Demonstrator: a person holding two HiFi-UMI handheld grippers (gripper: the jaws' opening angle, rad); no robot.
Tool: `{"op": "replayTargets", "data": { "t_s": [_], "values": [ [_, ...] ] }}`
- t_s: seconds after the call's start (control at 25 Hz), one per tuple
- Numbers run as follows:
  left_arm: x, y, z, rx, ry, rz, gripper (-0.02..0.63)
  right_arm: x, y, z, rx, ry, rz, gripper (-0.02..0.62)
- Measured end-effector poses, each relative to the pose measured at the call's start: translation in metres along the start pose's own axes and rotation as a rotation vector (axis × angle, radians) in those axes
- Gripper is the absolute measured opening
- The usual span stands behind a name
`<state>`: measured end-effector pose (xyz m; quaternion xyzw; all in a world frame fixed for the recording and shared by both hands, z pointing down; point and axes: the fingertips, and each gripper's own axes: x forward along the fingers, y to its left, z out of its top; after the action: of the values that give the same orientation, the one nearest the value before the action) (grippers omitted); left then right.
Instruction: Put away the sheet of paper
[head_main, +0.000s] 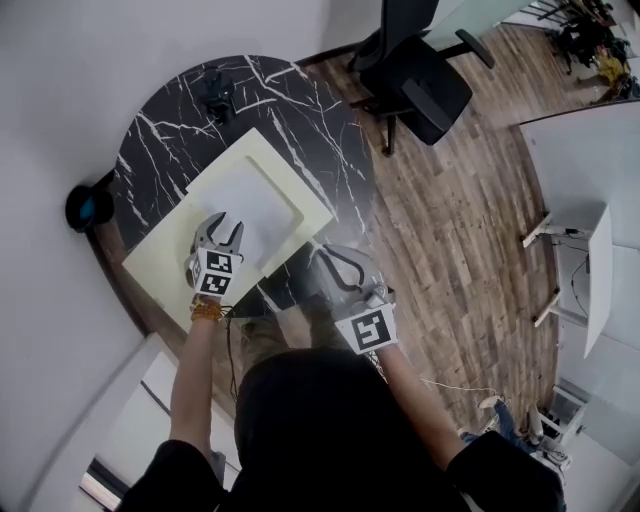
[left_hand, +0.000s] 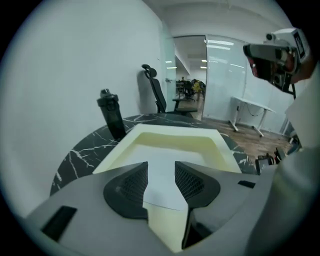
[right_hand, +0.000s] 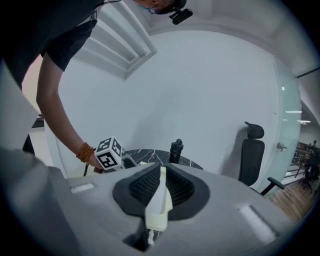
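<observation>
The sheet of paper (head_main: 255, 200) lies flat on the open cream folder (head_main: 165, 265), on the near side of the desk (head_main: 320, 130), not yet covered. We judge the step in hand to be closing the folder over it. The next move calls for swinging the held flap across without dragging the sheet. Our right gripper (head_main: 328, 255) is pinched tight on the folder's edge. Our left gripper (head_main: 224, 226) hovers over the sheet, jaws moderately apart and gripping nothing; we cannot tell whether it touches the paper.
</observation>
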<state>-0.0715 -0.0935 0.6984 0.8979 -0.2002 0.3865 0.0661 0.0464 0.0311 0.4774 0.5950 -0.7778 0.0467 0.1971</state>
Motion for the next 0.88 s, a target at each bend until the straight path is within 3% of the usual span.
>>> {"op": "replayTargets", "data": {
  "t_s": [0.2, 0.36, 0.44, 0.68, 0.76, 0.88],
  "values": [
    [-0.061, -0.007, 0.037, -0.119, -0.096, 0.106, 0.179, 0.001, -0.025, 0.012, 0.008, -0.030, -0.009, 0.033],
    [-0.094, -0.030, 0.067, -0.229, -0.192, 0.071, 0.150, 0.004, -0.039, 0.022, -0.008, -0.072, 0.009, 0.034],
    [-0.108, -0.039, 0.083, -0.233, -0.243, 0.070, 0.132, 0.005, -0.042, 0.023, -0.018, -0.086, 0.019, 0.034],
    [-0.161, -0.045, 0.136, -0.166, -0.400, 0.172, 0.089, 0.009, -0.038, 0.036, -0.043, -0.122, 0.106, 0.032],
    [-0.174, -0.047, 0.147, -0.182, -0.446, 0.163, 0.080, 0.011, -0.033, 0.043, -0.043, -0.142, 0.138, 0.033],
    [-0.195, -0.049, 0.162, -0.270, -0.511, 0.175, 0.052, 0.013, -0.025, 0.051, -0.047, -0.169, 0.185, 0.032]
  ]
}}
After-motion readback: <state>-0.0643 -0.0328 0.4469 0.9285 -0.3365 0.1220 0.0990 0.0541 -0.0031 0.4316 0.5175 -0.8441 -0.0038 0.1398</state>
